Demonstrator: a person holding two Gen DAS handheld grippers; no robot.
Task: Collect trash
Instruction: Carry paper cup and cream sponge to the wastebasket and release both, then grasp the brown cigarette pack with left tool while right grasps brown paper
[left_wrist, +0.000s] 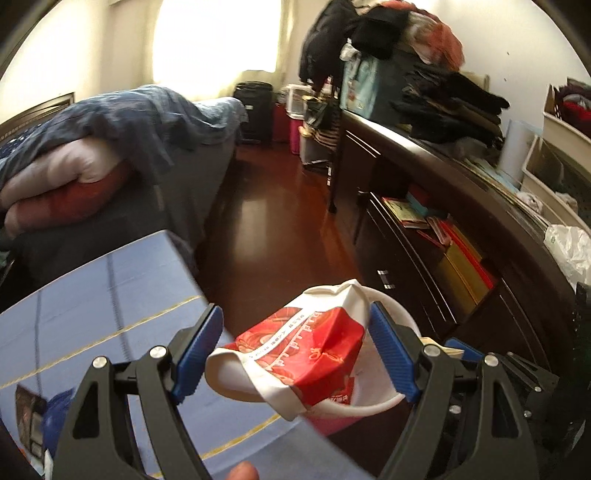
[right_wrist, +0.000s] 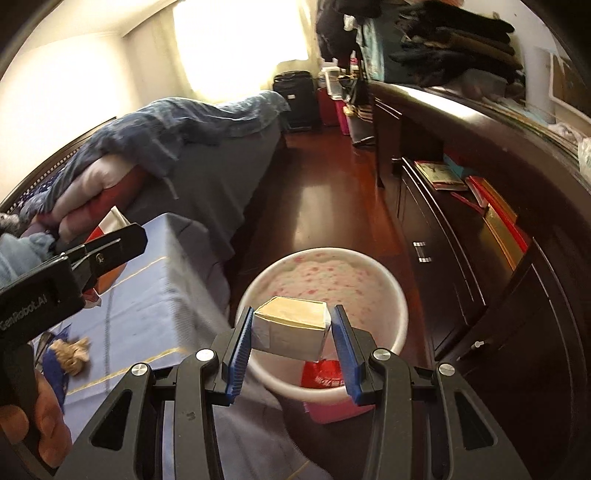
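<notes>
In the left wrist view my left gripper (left_wrist: 295, 347) is wide open, with a crumpled red and white wrapper (left_wrist: 295, 354) between its fingers, touching neither pad, over the white-rimmed pink trash bin (left_wrist: 391, 402). In the right wrist view my right gripper (right_wrist: 291, 343) has its jaws around a small white and cream box (right_wrist: 290, 328), above the rim of the bin (right_wrist: 399, 325). A red wrapper (right_wrist: 321, 373) lies in the bin. The left gripper body (right_wrist: 96, 254) shows at the left with a red and white scrap behind it. Brown crumpled trash (right_wrist: 70, 354) lies on the blue cloth.
A table with a blue cloth (left_wrist: 110, 306) stands left of the bin. A bed with bedding (left_wrist: 110, 147) lies beyond. A dark dresser (left_wrist: 443, 229) with open drawers and piled clothes runs along the right. Red-brown wood floor (left_wrist: 280, 206) lies between.
</notes>
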